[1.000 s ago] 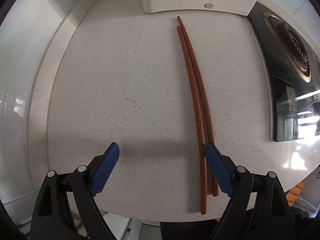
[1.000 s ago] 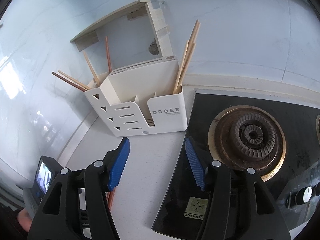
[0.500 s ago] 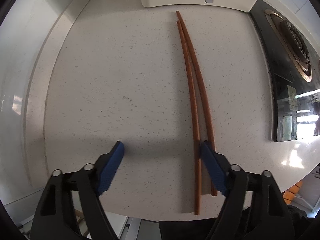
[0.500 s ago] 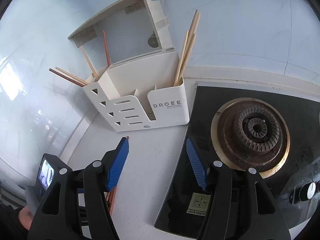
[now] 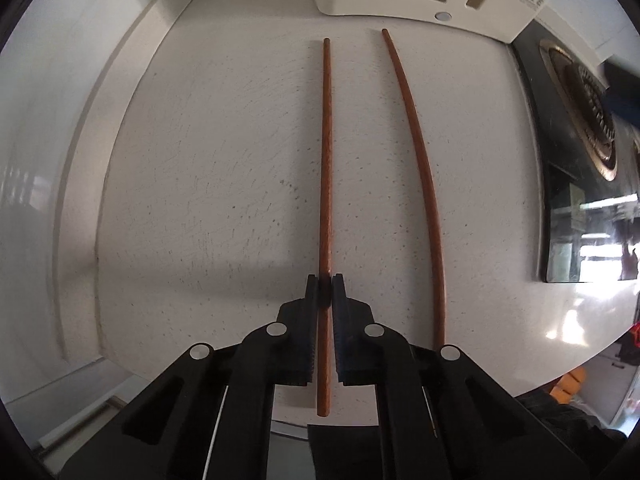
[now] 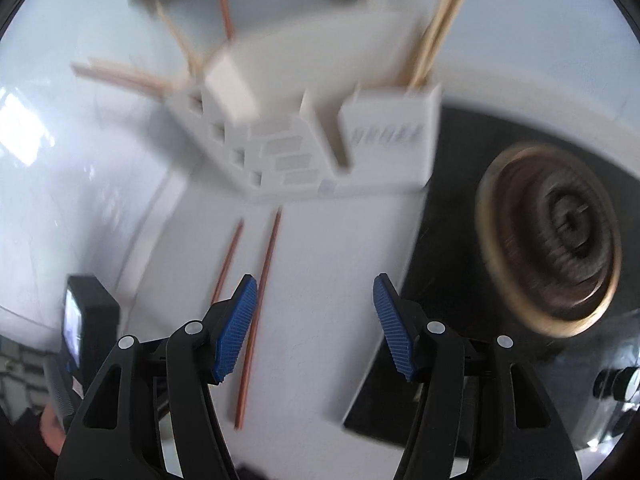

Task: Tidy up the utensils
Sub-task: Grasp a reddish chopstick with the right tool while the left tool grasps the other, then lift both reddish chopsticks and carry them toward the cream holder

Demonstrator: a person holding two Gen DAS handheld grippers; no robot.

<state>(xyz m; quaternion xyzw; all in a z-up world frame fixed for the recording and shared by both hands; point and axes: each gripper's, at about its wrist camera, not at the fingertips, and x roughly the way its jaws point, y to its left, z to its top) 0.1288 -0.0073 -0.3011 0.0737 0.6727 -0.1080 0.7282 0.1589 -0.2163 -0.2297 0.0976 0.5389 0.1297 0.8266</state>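
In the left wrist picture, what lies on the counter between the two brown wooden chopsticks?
Nothing: between the gripped brown wooden chopstick and the free brown wooden chopstick, the left wrist view shows only bare speckled white countertop.

left gripper [image 5: 325,280] jaws just closed on left chopstick [image 5: 327,152], parting it from right chopstick [image 5: 420,152].

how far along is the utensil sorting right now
Done: several chopsticks already stand in the white holder. In hand: the left hand-held gripper is shut on one brown chopstick. Left: the second brown chopstick lies on the counter; the right hand-held gripper is open, empty.
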